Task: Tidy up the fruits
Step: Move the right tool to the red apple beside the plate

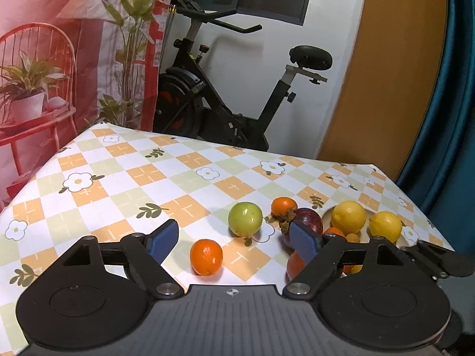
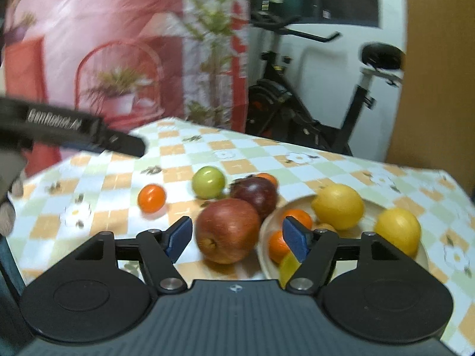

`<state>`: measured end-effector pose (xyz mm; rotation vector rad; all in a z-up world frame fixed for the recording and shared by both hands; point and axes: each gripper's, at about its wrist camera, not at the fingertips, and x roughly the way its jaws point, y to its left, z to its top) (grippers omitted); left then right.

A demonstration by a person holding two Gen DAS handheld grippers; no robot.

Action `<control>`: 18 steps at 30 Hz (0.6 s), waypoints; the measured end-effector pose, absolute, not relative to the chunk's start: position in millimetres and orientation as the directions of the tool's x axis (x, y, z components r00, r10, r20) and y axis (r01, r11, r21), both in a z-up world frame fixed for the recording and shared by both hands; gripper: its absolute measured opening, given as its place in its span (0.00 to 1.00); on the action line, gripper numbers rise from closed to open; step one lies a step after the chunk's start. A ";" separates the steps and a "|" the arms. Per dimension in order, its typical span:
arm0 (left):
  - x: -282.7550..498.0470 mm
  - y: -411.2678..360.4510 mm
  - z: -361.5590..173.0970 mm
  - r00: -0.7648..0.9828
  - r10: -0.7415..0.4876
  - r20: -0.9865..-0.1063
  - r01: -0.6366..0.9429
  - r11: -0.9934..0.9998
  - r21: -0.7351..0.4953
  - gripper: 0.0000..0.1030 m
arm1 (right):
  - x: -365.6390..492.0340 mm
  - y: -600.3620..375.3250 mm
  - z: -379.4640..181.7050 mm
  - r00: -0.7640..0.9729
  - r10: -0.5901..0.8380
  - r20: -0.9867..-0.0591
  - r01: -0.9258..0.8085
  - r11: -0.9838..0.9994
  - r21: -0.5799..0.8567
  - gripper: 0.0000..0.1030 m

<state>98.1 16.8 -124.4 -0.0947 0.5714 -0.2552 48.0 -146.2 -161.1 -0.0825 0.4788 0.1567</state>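
My left gripper point(image 1: 234, 238) is open and empty above the table, with a small orange point(image 1: 206, 257) between its fingers and a green apple point(image 1: 245, 219) just beyond. A persimmon point(image 1: 284, 206), a dark purple fruit point(image 1: 310, 221) and two lemons point(image 1: 348, 217) lie to the right. My right gripper point(image 2: 237, 237) is open with a red apple point(image 2: 228, 230) between its fingers, not gripped. A cream plate point(image 2: 427, 255) holds two lemons point(image 2: 337, 206), small oranges point(image 2: 297, 217) and a yellow-green piece point(image 2: 289, 265). The green apple point(image 2: 208, 182), small orange point(image 2: 151, 198) and purple fruit point(image 2: 254, 195) lie behind.
The table has a checked flower-print cloth point(image 1: 133, 172). The other gripper's body point(image 2: 83, 132) reaches in at upper left of the right wrist view. An exercise bike point(image 1: 225, 101) stands behind the far table edge. The right gripper's edge point(image 1: 436, 256) shows beside the plate.
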 end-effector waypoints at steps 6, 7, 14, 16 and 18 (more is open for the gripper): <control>100.1 21.9 -126.3 0.797 -0.279 -0.535 0.209 0.960 -0.188 0.81 | 68.6 -119.7 -177.6 0.861 0.088 -0.501 -0.200 0.964 -0.174 0.68; 100.6 22.4 -127.0 0.795 -0.280 -0.538 0.209 0.959 -0.191 0.81 | 71.9 -117.9 -180.7 0.858 0.077 -0.508 -0.196 0.963 -0.185 0.68; 103.4 23.5 -132.3 0.780 -0.302 -0.548 0.222 0.953 -0.208 0.81 | 92.8 -108.5 -196.1 0.842 0.007 -0.539 -0.179 0.947 -0.268 0.68; 103.7 24.5 -133.8 0.777 -0.308 -0.549 0.223 0.950 -0.218 0.81 | 96.8 -104.3 -199.9 0.836 -0.010 -0.549 -0.178 0.941 -0.288 0.68; 104.2 26.2 -135.1 0.772 -0.316 -0.551 0.224 0.947 -0.229 0.80 | 100.5 -101.6 -203.2 0.830 -0.027 -0.557 -0.173 0.937 -0.304 0.69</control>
